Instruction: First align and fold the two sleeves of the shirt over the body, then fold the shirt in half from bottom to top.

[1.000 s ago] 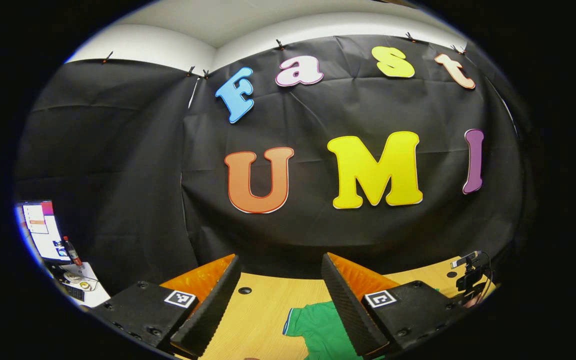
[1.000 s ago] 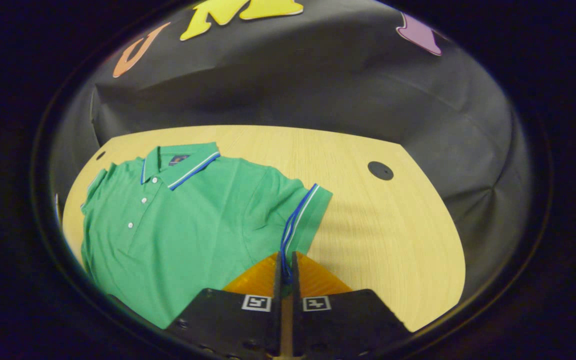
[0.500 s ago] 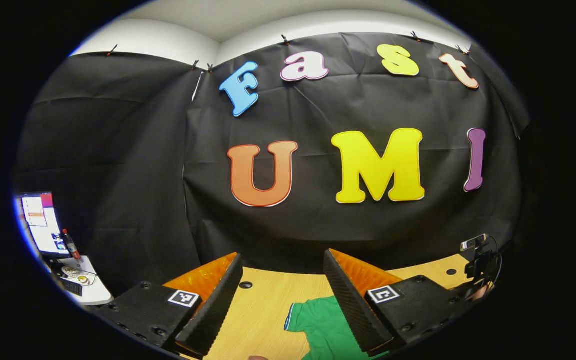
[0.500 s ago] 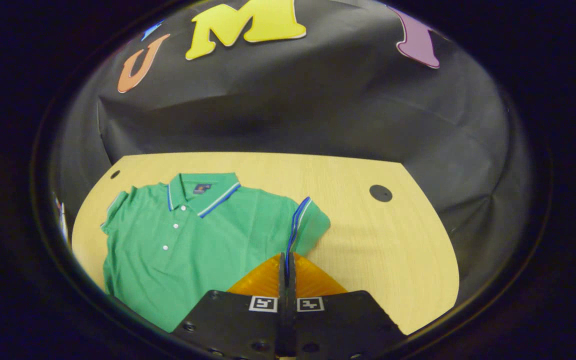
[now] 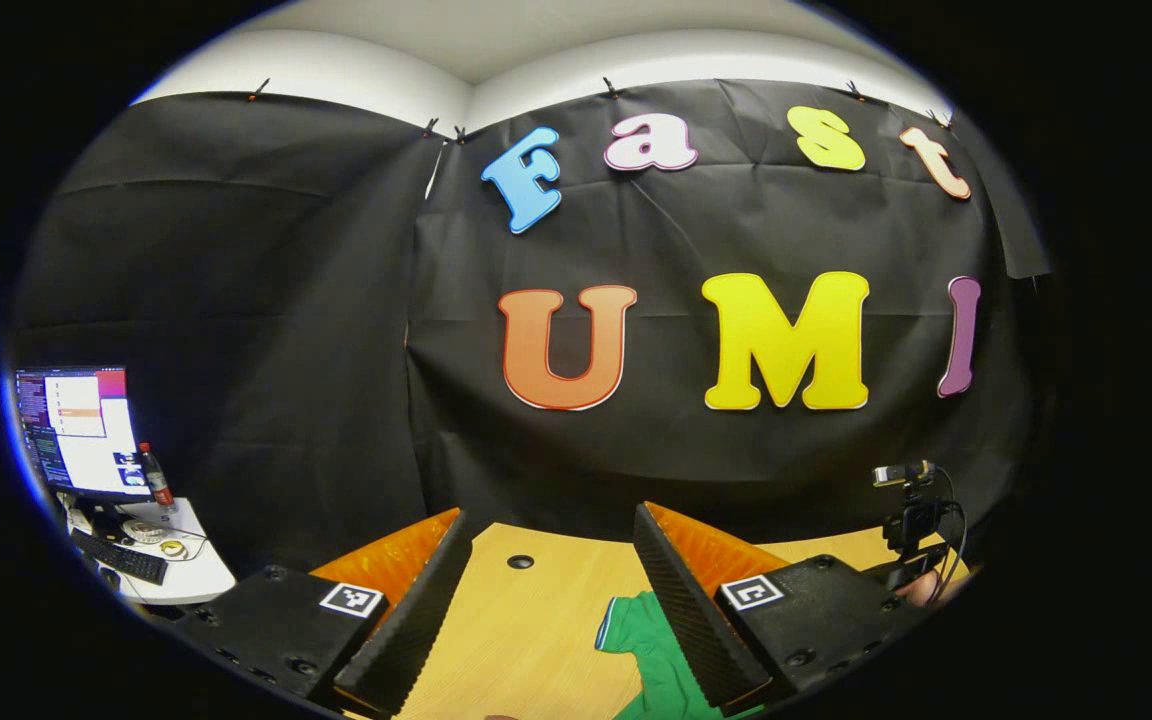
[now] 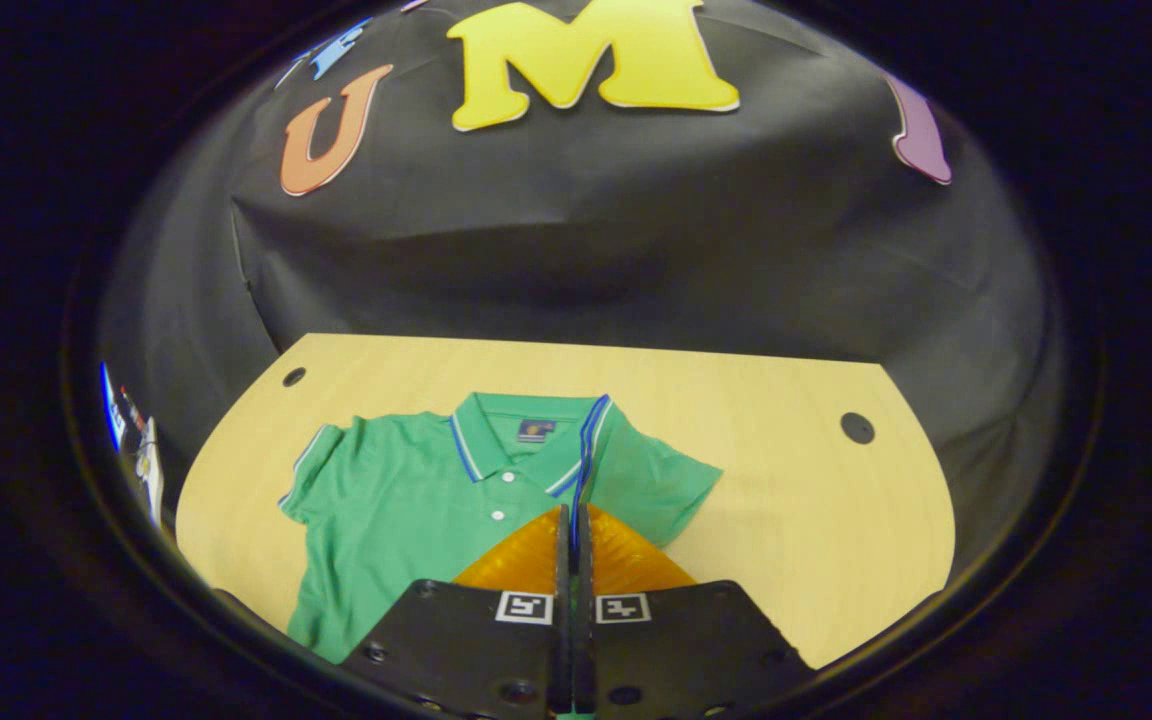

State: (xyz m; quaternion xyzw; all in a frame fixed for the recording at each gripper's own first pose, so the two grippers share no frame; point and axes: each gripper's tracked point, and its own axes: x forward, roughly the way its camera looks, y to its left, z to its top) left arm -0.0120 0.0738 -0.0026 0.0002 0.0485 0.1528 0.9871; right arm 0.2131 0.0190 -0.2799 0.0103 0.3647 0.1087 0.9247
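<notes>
The right gripper [image 6: 573, 512] is clamped on the striped cuff of the sleeve [image 6: 588, 440], lifted over the chest of the green polo shirt [image 6: 406, 500] lying on the wooden table [image 6: 786, 520]; the left gripper [image 5: 546, 590] hangs wide open above the table's edge

Green polo shirt [image 6: 406, 500]: matt knit cloth. Table [image 6: 786, 500] under me: smooth pale wood grain. Booth wall [image 5: 286, 300]: creased black matt cloth.

Monitor [image 5: 76, 430]; bottle [image 5: 153, 478]; keyboard [image 5: 121, 557]
</notes>
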